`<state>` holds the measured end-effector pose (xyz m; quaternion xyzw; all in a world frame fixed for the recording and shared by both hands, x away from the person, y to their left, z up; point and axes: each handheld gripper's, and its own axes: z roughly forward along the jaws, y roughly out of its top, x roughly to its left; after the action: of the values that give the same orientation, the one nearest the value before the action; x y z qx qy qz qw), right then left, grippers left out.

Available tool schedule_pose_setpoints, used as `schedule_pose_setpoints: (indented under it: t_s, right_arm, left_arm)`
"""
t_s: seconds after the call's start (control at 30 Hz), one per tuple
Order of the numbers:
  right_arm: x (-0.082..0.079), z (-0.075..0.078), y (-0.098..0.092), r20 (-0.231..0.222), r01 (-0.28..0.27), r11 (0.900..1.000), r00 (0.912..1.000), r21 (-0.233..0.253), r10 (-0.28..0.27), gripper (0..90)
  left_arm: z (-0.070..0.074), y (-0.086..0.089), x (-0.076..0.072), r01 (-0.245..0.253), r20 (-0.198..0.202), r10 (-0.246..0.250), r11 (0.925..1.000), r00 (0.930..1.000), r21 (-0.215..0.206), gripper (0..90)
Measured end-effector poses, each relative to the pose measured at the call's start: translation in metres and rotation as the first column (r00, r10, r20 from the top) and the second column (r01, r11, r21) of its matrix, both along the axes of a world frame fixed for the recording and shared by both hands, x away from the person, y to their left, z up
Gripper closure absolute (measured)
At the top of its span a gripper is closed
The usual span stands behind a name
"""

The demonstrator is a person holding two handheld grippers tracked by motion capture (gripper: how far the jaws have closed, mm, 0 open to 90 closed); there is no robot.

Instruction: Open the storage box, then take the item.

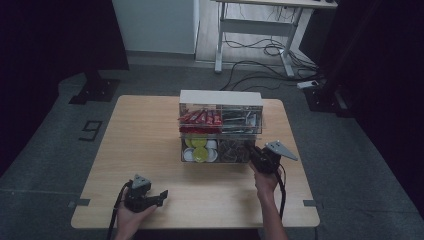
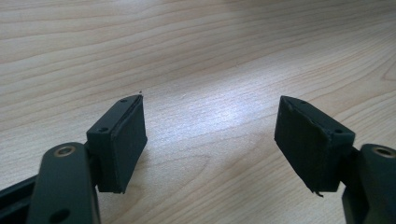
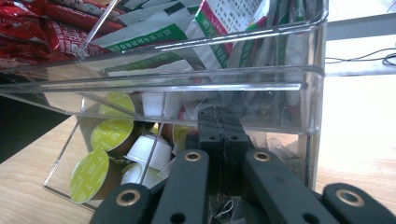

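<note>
Organizer (image 1: 220, 97) fronts right gripper (image 3: 219, 140); fingers seemingly pinched.

Dim, grainy high view; brighter, sharper gripper views.

Left gripper (image 2: 210, 140) agape, right gripper (image 3: 219, 135) closed.

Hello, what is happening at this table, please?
A person holds a gripper in each hand at a wooden table. The right gripper has its jaws shut inside the lower right compartment of a clear organizer; what they pinch is unclear. The left gripper rests open over bare wood, holding nothing.
</note>
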<state>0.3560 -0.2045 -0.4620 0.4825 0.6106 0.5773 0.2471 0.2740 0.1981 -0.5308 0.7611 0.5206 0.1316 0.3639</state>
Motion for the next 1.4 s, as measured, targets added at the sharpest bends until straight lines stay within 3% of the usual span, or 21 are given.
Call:
schedule_pose_setpoints:
  t_s: [0.27,0.7,1.07,1.4]
  right_arm:
    - [-0.001,0.0,-0.003,0.011,0.001,1.0,0.9999,0.005,-0.001,89.3]
    - [-0.002,-0.001,-0.005,0.007,-0.012,1.0,0.9999,0.015,0.012,89.3]
    - [-0.003,-0.002,-0.009,0.009,-0.011,1.0,0.9999,0.007,0.011,89.3]
    - [-0.004,-0.001,-0.011,0.017,0.0,1.0,0.9999,-0.003,0.0,89.3]
  left_arm:
    - [0.001,-0.003,-0.001,0.008,0.005,-0.008,1.0,1.0,0.004,25.3]
    - [0.013,-0.013,-0.004,-0.002,0.065,0.0,0.9996,0.9979,0.027,25.4]
    - [0.032,-0.044,0.004,0.034,0.1,-0.035,0.9994,0.9944,0.003,25.3]
    - [0.037,-0.054,0.007,0.037,0.118,-0.039,0.9992,0.9923,0.016,25.3]
